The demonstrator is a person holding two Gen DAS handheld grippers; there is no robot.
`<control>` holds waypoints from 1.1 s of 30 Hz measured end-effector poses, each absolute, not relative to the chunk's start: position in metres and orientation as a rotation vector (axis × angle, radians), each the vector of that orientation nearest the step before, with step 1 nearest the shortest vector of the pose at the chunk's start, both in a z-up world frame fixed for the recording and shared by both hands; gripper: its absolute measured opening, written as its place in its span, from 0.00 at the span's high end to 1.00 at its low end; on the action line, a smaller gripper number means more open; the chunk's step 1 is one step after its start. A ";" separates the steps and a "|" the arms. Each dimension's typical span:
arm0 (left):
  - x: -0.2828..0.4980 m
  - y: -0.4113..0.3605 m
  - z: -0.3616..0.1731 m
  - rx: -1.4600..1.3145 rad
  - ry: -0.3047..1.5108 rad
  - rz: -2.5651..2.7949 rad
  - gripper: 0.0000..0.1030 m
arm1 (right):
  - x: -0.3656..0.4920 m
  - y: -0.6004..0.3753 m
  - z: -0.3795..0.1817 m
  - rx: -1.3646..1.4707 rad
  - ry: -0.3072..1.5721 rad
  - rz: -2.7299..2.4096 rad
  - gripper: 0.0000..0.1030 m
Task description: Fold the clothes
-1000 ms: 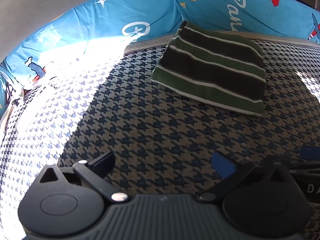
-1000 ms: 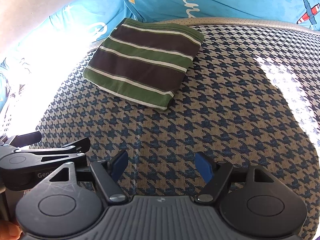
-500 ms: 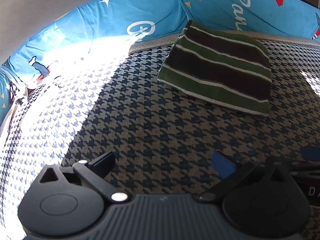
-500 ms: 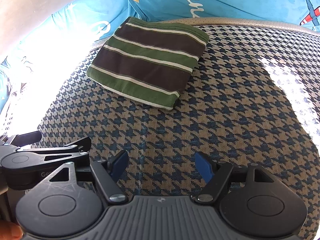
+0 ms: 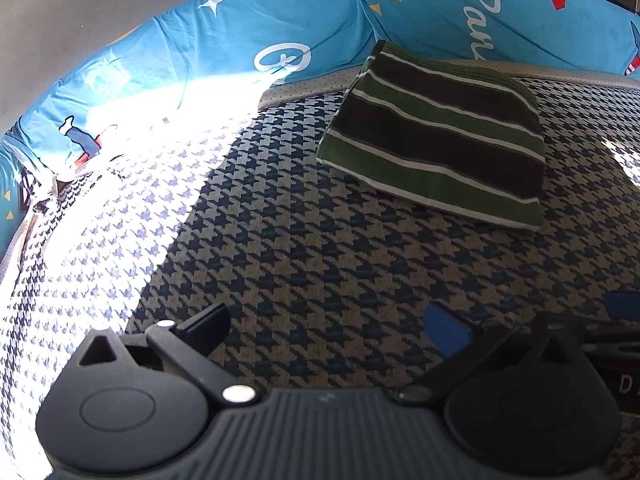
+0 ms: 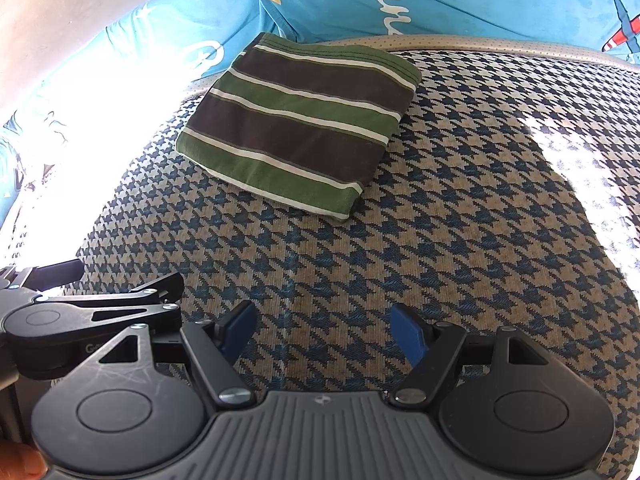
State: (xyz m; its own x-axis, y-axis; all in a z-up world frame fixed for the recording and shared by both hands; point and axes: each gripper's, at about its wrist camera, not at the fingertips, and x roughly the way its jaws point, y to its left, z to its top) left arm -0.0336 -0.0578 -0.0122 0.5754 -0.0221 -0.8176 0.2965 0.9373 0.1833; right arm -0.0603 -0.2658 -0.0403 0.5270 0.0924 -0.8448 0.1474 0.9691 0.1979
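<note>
And here we are — the striped garment (image 5: 436,136) sits folded into a neat rectangle, green and dark brown bands split by thin white lines, flat on the houndstooth cushion (image 5: 320,248). Its far edge lies at the back of the seat, right up against the blue printed cushions (image 5: 224,40), where white script lettering and little triangles show on the fabric. From the right wrist view the same fold (image 6: 300,124) sits up and to the left of centre, its near corner pointing down towards the camera.

The left gripper (image 5: 328,326) hangs low over the seat with its jaws spread wide, nothing between them — one black fingertip on the left, one blue pad (image 5: 446,330) on the right, only patterned upholstery in the gap. It is well short of the garment.

The right gripper (image 6: 322,330) matches it: jaws wide apart, blue pads (image 6: 408,332) facing each other, empty, also well clear of the fold. In that view the left gripper's body (image 6: 80,316) pokes in from the lower left, just beside the right one.

Hard sunlight washes out the left side of the seat (image 5: 80,220) and the blue cushion there, and a second bright patch (image 6: 592,184) falls on the right side of the upholstery. A fingertip (image 6: 20,460) peeks in at the bottom left corner of the right wrist view.
</note>
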 end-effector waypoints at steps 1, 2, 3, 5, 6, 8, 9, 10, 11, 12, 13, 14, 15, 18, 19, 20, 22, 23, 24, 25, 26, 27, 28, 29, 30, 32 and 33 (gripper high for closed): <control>-0.033 -0.058 -0.012 0.318 0.943 -0.189 0.00 | -0.060 -0.265 -0.040 0.258 1.018 -0.033 0.29; -0.033 -0.058 -0.012 0.320 0.942 -0.188 0.00 | -0.060 -0.265 -0.040 0.258 1.019 -0.032 0.29; -0.033 -0.058 -0.012 0.322 0.941 -0.186 0.00 | -0.059 -0.265 -0.040 0.258 1.019 -0.031 0.29; -0.033 -0.058 -0.012 0.330 0.936 -0.182 0.00 | -0.059 -0.264 -0.040 0.256 1.018 -0.028 0.29; -0.033 -0.058 -0.012 0.334 0.934 -0.180 0.00 | -0.059 -0.264 -0.040 0.256 1.018 -0.027 0.29; -0.033 -0.057 -0.011 0.340 0.931 -0.178 0.00 | -0.059 -0.263 -0.040 0.255 1.018 -0.024 0.29; -0.033 -0.057 -0.011 0.343 0.930 -0.177 0.00 | -0.059 -0.263 -0.039 0.255 1.018 -0.023 0.29; -0.033 -0.057 -0.011 0.344 0.930 -0.177 0.00 | -0.058 -0.263 -0.039 0.254 1.018 -0.021 0.29; -0.032 -0.057 -0.011 0.346 0.931 -0.176 0.00 | -0.058 -0.263 -0.039 0.254 1.018 -0.020 0.29; -0.032 -0.057 -0.011 0.347 0.931 -0.176 0.00 | -0.058 -0.263 -0.040 0.254 1.018 -0.019 0.29; -0.032 -0.056 -0.011 0.347 0.932 -0.176 0.00 | -0.058 -0.263 -0.040 0.254 1.018 -0.018 0.29; -0.032 -0.056 -0.011 0.346 0.933 -0.175 0.00 | -0.058 -0.262 -0.040 0.254 1.017 -0.018 0.29; -0.031 -0.056 -0.011 0.345 0.935 -0.176 0.00 | -0.058 -0.262 -0.040 0.254 1.017 -0.017 0.29; -0.030 -0.055 -0.011 0.344 0.938 -0.176 0.00 | -0.057 -0.262 -0.040 0.254 1.017 -0.017 0.29; -0.030 -0.055 -0.011 0.344 0.939 -0.177 0.00 | -0.057 -0.262 -0.040 0.254 1.017 -0.017 0.29; -0.030 -0.055 -0.011 0.344 0.940 -0.178 0.00 | -0.057 -0.262 -0.040 0.254 1.017 -0.017 0.29; -0.030 -0.055 -0.012 0.345 0.942 -0.181 0.00 | -0.057 -0.262 -0.040 0.255 1.016 -0.016 0.29; -0.030 -0.054 -0.012 0.346 0.942 -0.184 0.00 | -0.057 -0.262 -0.039 0.255 1.015 -0.015 0.29; -0.030 -0.054 -0.012 0.348 0.943 -0.187 0.00 | -0.057 -0.262 -0.039 0.257 1.014 -0.014 0.29; -0.030 -0.055 -0.012 0.351 0.943 -0.190 0.00 | -0.057 -0.262 -0.039 0.258 1.012 -0.014 0.29; -0.030 -0.055 -0.013 0.354 0.943 -0.193 0.00 | -0.058 -0.263 -0.038 0.258 1.010 -0.013 0.29; -0.030 -0.055 -0.013 0.357 0.943 -0.196 0.00 | -0.058 -0.263 -0.038 0.260 1.008 -0.013 0.29; -0.030 -0.055 -0.013 0.359 0.944 -0.198 0.00 | -0.058 -0.264 -0.037 0.262 1.007 -0.014 0.29; -0.030 -0.055 -0.014 0.361 0.944 -0.200 0.00 | -0.058 -0.264 -0.037 0.263 1.005 -0.015 0.29; -0.030 -0.055 -0.014 0.363 0.944 -0.203 0.00 | -0.058 -0.265 -0.037 0.265 1.004 -0.016 0.29; -0.030 -0.055 -0.015 0.368 0.946 -0.205 0.00 | -0.057 -0.265 -0.037 0.267 1.004 -0.018 0.29; -0.029 -0.055 -0.015 0.370 0.948 -0.207 0.00 | -0.057 -0.265 -0.037 0.268 1.004 -0.019 0.29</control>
State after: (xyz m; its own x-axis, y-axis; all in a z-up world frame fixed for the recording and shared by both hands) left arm -0.0293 -0.0552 -0.0151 0.5704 -0.0112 -0.8213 0.3317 0.9179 0.2178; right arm -0.0569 -0.2647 -0.0368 0.5398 0.1071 -0.8349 0.1381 0.9672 0.2134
